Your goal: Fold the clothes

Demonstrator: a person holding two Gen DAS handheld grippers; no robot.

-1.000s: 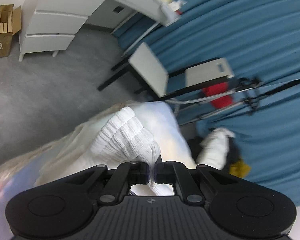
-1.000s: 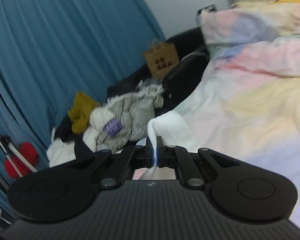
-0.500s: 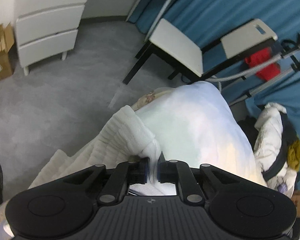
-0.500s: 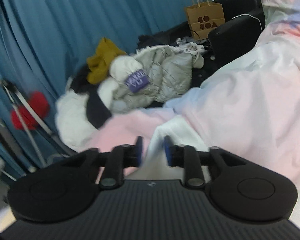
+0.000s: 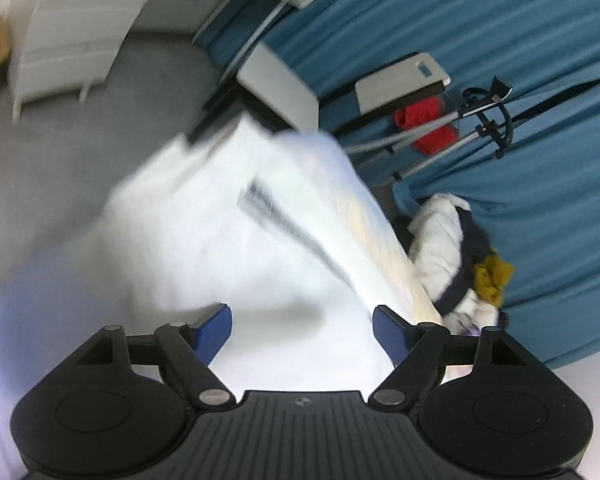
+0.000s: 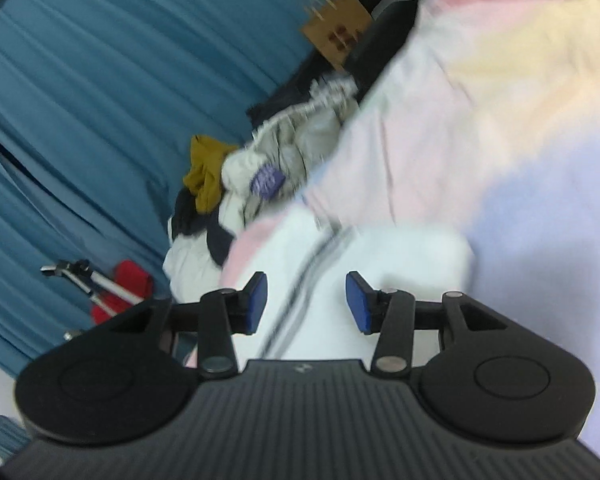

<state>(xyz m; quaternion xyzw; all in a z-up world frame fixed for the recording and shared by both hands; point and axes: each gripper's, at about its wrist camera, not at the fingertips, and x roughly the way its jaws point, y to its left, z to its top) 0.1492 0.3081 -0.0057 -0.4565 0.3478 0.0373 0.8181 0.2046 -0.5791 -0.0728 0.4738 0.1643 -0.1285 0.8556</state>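
A white garment (image 5: pixel 220 232) with a dark stripe lies spread on the bed, blurred by motion in the left wrist view. My left gripper (image 5: pixel 302 326) is open and empty just above it. In the right wrist view the same white garment (image 6: pixel 380 264), with a grey stripe, lies on the pastel bedspread (image 6: pixel 500 120). My right gripper (image 6: pixel 306 302) is open and empty over the stripe. Both jaws stand wide apart with blue pads showing.
A pile of clothes (image 6: pixel 260 176) with a mustard piece sits beside the bed against the blue curtain (image 6: pixel 100 100). A brown paper bag (image 6: pixel 336 36) stands on a black seat. A chair (image 5: pixel 284 80), a white drawer unit (image 5: pixel 72 44) and a stand with a red item (image 5: pixel 428 120) stand on the grey floor.
Both grippers have opened and let go of the white garment, which now lies spread on the bed. Both cameras have swung and the views are blurred.
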